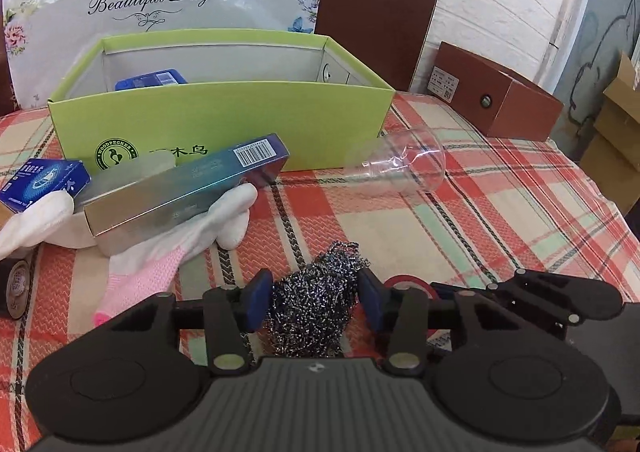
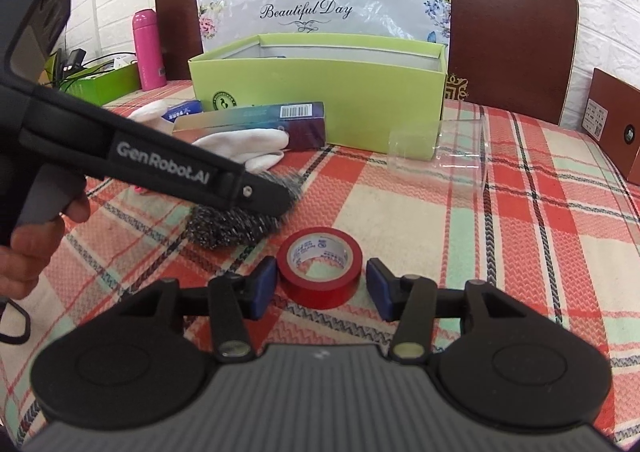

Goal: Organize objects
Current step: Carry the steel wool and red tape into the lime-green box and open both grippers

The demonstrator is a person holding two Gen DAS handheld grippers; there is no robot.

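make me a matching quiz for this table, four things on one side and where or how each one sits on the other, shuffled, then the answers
Things
1. steel wool scourer
2. red tape roll
3. clear plastic cup
4. long silver-blue carton

Places
A. lying on its side by the green box
B. resting on the white gloves
C. between the left gripper pads
D. between the right gripper pads

Pairs: 1-C, 2-D, 3-A, 4-B

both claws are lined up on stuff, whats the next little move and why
Probably close the left claw on the steel scourer: its pads sit on either side with small gaps, so nothing is gripped yet. The right claw frames the red tape roll the same way. Both would then go to the green box.
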